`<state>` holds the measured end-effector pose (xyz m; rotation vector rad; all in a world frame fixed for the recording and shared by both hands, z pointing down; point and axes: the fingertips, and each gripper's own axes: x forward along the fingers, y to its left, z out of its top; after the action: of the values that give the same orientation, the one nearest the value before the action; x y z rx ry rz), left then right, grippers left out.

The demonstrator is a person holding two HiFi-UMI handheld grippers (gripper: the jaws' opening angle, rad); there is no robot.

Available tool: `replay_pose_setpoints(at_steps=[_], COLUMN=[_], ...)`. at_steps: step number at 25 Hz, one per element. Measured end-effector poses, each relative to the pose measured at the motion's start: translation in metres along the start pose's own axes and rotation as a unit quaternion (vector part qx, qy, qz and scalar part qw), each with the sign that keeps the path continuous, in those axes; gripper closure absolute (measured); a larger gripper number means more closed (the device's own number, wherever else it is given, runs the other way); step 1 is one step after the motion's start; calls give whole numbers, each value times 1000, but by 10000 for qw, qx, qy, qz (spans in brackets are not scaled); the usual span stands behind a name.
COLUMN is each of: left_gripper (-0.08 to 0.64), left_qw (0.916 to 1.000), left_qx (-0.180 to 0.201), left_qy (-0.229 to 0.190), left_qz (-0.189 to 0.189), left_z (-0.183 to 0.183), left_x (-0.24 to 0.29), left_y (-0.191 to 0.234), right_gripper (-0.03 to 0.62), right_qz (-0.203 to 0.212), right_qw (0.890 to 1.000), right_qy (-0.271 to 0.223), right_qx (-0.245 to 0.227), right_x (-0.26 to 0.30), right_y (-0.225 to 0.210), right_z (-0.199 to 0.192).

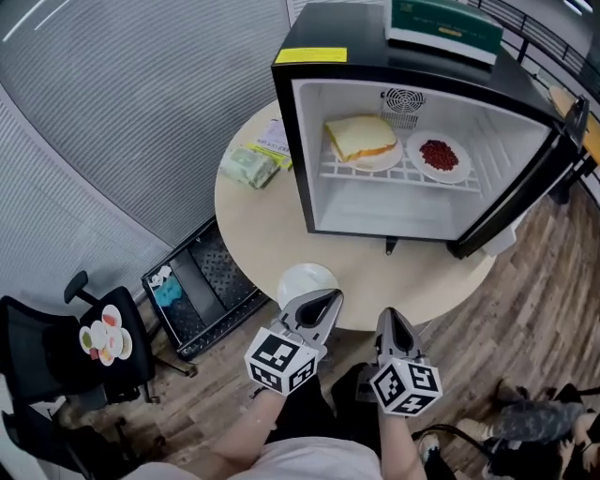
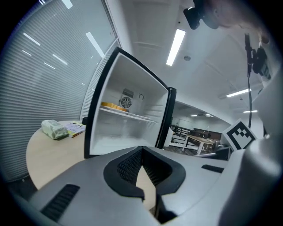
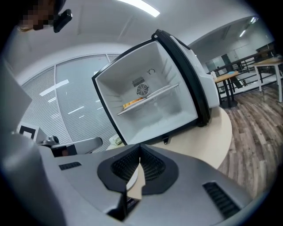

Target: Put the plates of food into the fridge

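- Chair (image 1: 37,356), far L at 8 o'clock: carries a plate of mixed food (image 1: 105,335), well apart from the fridge.
- Black crate (image 1: 202,286) on the floor, btwn chair and counter.
- Counter (image 1: 262,234), round and pale: green bag (image 1: 248,167) and booklet (image 1: 274,139) at its 10 o'clock, just L of the fridge.
- White round thing (image 1: 307,279) at the counter's 6 o'clock edge, just ahead of the L tool; can't tell what it is.
- L tool (image 1: 323,302), low at 6 o'clock: jaws together, nothing btwn them, aimed at the fridge.
- Fridge (image 1: 309,56) at the counter's 12 o'clock, door (image 1: 525,187) swung wide to the R. On its shelf: sandwich plate (image 1: 361,141) on the L, plate w/ red food (image 1: 443,155) just beside it on the R. Floor of the fridge bare.
- Green box (image 1: 445,28) on top of the fridge.
- R tool (image 1: 389,319), beside the L one: jaws together, holding nothing.
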<state>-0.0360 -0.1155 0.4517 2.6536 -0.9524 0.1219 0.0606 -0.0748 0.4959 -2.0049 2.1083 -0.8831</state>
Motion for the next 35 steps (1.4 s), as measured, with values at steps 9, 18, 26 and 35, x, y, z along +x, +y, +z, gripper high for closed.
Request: replay_pose_setpoints(at_steps=[9, 18, 26, 35], left_gripper=[555, 555, 555, 555], left_qw=[9995, 9986, 9972, 9958], left_qx=[-139, -186, -310, -463], left_qy=[284, 489, 672, 787], left_qz=[97, -95, -70, 75], left_z=[-20, -41, -67, -85], left_x=[-63, -83, -97, -111], left_y=[68, 99, 121, 140], right_gripper=[584, 429, 410, 411], right_qz=[-222, -541, -442, -811], right_qw=[9889, 9670, 9086, 8780], right_qy=[521, 547, 743, 295], right_qx=[1376, 2428, 4086, 4709], right_x=[14, 21, 58, 82], right_y=[52, 64, 85, 77], right_z=[-78, -124, -187, -200])
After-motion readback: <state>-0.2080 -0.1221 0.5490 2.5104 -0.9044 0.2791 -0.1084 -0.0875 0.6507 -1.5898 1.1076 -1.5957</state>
